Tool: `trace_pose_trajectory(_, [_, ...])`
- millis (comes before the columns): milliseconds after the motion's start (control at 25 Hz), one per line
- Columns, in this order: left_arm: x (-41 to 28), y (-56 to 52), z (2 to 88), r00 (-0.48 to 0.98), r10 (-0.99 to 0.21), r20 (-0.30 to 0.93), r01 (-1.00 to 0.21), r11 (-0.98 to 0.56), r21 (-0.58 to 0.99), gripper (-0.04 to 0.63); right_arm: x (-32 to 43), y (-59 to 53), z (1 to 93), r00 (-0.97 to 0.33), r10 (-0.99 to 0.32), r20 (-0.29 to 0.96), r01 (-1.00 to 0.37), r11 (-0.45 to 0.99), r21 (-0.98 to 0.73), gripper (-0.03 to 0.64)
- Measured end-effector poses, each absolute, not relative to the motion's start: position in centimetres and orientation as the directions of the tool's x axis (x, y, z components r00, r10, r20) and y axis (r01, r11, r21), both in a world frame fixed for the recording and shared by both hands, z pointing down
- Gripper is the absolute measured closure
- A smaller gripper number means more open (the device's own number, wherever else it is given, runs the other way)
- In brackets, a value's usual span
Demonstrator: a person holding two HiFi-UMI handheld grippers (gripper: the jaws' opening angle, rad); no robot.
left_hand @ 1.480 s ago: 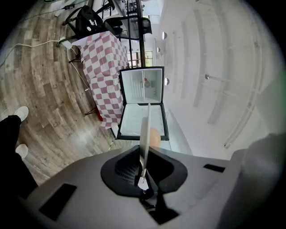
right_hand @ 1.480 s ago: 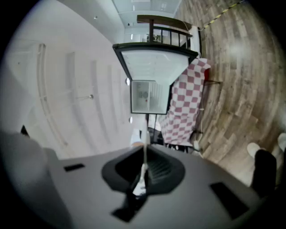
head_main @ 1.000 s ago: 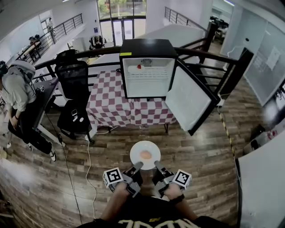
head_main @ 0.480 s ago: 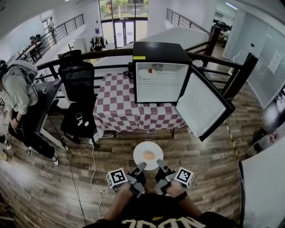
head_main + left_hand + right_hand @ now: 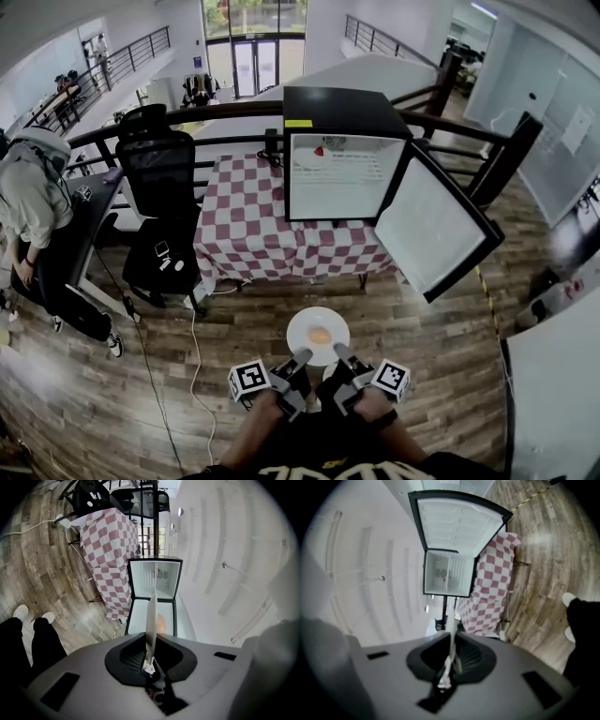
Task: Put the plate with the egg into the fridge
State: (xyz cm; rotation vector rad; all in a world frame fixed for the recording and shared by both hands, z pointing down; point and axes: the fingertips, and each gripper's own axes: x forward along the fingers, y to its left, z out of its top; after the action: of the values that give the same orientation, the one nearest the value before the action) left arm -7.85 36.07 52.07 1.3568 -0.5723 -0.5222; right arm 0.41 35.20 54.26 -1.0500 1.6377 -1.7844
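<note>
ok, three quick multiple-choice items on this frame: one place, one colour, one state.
1. The fridge stands on:
A a shelf
B the cloth-covered table
C a cart

2. The tablecloth has checks of:
A red and white
B blue and white
C green and yellow

3. The plate with the egg is:
A lying free
B gripped by one hand-held gripper
C gripped by both hand-held grippers

Key:
1 B, the head view shows the fridge on the tabletop with the cloth hanging below it.
2 A, red and white squares show in every view.
3 C, the left hand-held gripper and the right hand-held gripper are each shut on the rim, which shows edge-on between the jaws in each gripper's own view.
</note>
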Motion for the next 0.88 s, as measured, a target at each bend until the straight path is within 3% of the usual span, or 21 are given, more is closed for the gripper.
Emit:
trace_pose_trajectory(240, [-7.7, 32.2, 52.7, 0.759, -0.642, 0.103, -0.006, 0.152, 0.988, 0.546, 0.5, 31.3, 55.3, -0.632, -0.749, 0.199, -0.09, -0.184, -0.979, 0.584])
trace_pose_trajectory(880, [-3.0, 10.6, 50.4, 0.694, -0.716, 0.078, -0.038, 0.072, 0.997, 0.546, 4.7, 8.7, 52.2, -0.681, -0.725, 0.103, -0.083, -0.063, -0.995, 0.584])
